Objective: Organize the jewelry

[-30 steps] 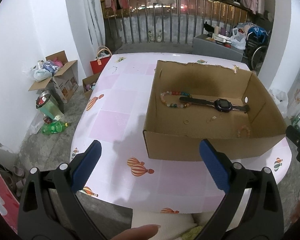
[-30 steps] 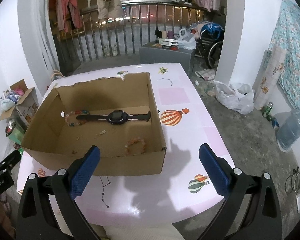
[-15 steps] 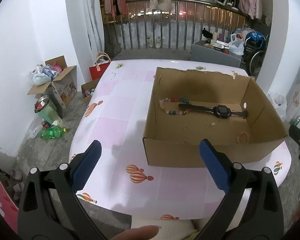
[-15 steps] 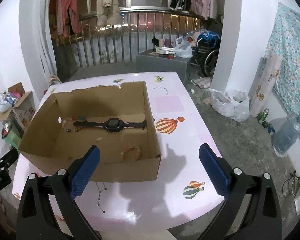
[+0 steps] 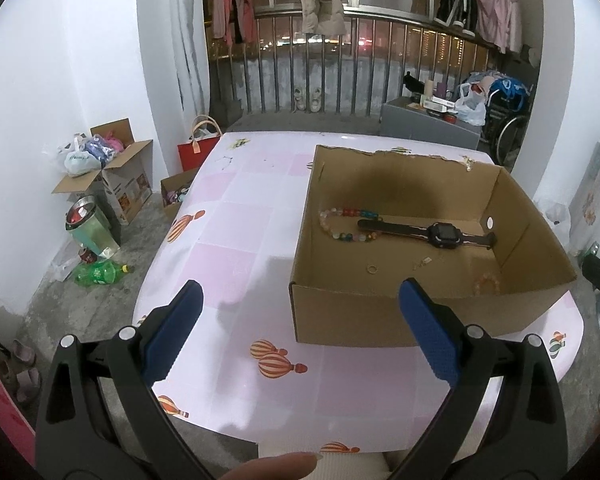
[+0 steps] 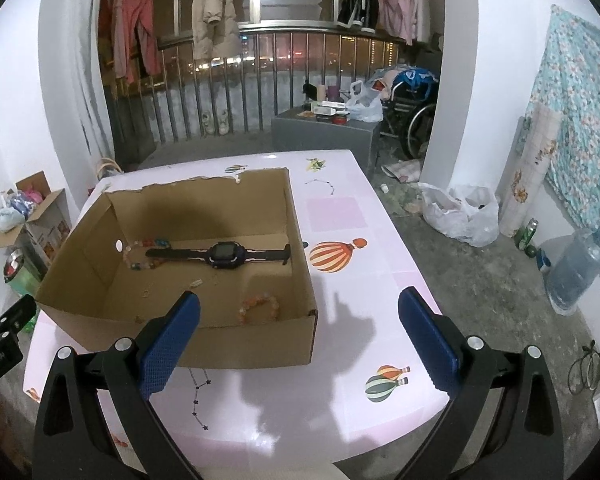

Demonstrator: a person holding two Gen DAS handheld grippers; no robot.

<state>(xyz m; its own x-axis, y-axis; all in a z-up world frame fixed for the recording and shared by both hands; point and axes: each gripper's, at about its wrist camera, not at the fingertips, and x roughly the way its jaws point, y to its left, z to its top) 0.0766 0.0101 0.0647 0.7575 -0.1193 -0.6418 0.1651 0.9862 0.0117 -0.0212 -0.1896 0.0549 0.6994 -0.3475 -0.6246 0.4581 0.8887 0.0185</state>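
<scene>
An open cardboard box (image 5: 380,324) (image 6: 228,344) stands on the pink table. Inside lie a black watch (image 5: 440,234) (image 6: 224,255), a multicoloured bead bracelet (image 5: 342,226) (image 6: 138,258), an orange bead bracelet (image 5: 486,282) (image 6: 260,307), a small gold ring (image 5: 371,268) (image 6: 145,292) and a small pale piece (image 5: 424,261) (image 6: 196,282). My left gripper (image 5: 300,334) is open and empty, held above the table's near edge, left of the box. My right gripper (image 6: 298,338) is open and empty, above the near edge by the box's right corner.
The pink balloon-print table (image 5: 236,248) (image 6: 340,208) has rounded edges. On the floor to the left are cardboard boxes (image 5: 112,176), a blender jar (image 5: 90,226) and a green bottle (image 5: 98,272). On the right are a plastic bag (image 6: 460,212) and a water jug (image 6: 572,276).
Both grippers have pulled back and risen, so the box and table look smaller and farther. Both stay open. The items in the box have not moved.
</scene>
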